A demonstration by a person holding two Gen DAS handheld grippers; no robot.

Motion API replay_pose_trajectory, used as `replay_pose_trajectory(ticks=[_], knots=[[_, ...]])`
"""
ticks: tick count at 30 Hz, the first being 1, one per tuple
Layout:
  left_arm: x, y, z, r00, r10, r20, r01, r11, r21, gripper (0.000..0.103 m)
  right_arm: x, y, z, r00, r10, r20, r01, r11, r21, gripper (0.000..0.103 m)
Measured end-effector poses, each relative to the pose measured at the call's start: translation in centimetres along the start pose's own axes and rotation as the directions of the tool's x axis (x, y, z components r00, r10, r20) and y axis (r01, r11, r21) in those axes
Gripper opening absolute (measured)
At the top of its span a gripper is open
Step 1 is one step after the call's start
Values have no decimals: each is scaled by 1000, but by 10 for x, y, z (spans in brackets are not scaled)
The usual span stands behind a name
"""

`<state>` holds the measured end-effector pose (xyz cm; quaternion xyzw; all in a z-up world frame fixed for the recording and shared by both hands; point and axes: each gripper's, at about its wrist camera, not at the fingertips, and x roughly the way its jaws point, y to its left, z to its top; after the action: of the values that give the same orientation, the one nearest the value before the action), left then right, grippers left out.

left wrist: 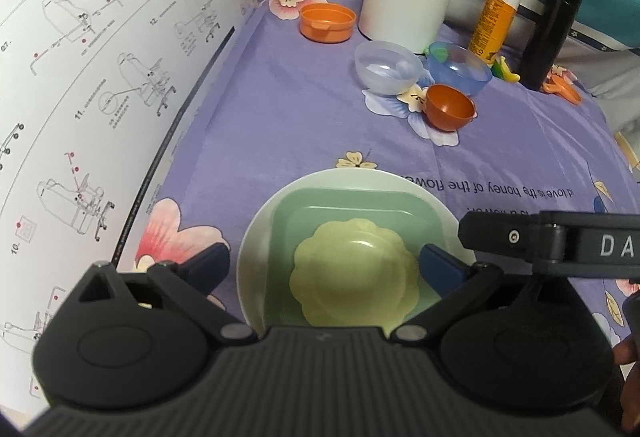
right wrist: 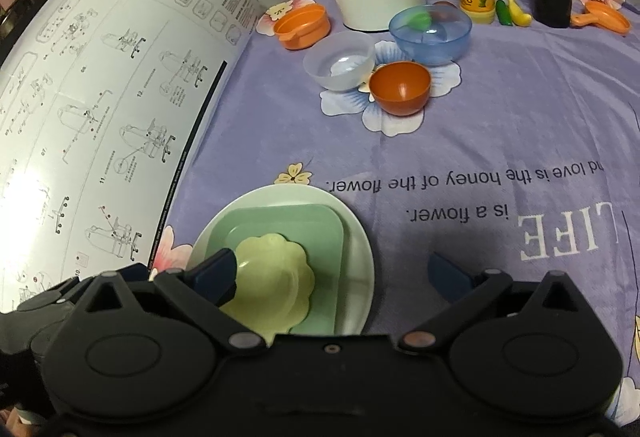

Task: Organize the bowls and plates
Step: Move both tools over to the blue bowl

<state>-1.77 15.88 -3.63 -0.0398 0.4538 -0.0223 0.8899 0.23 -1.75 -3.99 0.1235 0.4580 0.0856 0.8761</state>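
Both your grippers, left (left wrist: 324, 267) and right (right wrist: 334, 273), gape wide, holding nothing. Your stack, yellow scalloped dish (left wrist: 354, 277) on green square plate (left wrist: 360, 205) on white plate (left wrist: 256, 237), lies beside the instruction sheet (left wrist: 100, 77). Open cloth (right wrist: 500, 125) shows rightward only in your right view.

A soft matt purple cloth (right wrist: 500, 109) carries glossy plastic bowls, one orange-brown bowl (right wrist: 400, 87), beside smooth white paper (right wrist: 100, 97).

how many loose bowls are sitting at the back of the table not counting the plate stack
3 bowls, clustered together: clear bowl on the left, blue bowl behind on the right with something green inside, brown bowl in front. An orange handled cup sits apart, left.
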Motion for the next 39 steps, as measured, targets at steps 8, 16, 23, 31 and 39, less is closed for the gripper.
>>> replay_pose_trajectory(ticks=[8, 16, 23, 31, 39], knots=[[1, -12, 2, 1000, 3, -7, -3, 1000, 31, 103, -5, -8, -2, 1000, 6, 7, -6, 999, 34, 103], [5, -23, 8, 1000, 6, -13, -6, 999, 47, 103, -9, -25, -1, 1000, 7, 20, -9, 996, 89, 103], [14, -35, 20, 1000, 18, -7, -17, 997, 73, 103, -11, -49, 4, 999, -4, 34, -2, 988, 153, 103], [29, -57, 48, 999, 13, 35, -18, 992, 126, 103, -8, -86, 20, 997, -40, 58, 25, 970, 244, 103], [55, -78, 87, 998, 6, 64, -17, 985, 173, 103, -3, -130, 44, 993, -90, 78, 60, 944, 324, 103]])
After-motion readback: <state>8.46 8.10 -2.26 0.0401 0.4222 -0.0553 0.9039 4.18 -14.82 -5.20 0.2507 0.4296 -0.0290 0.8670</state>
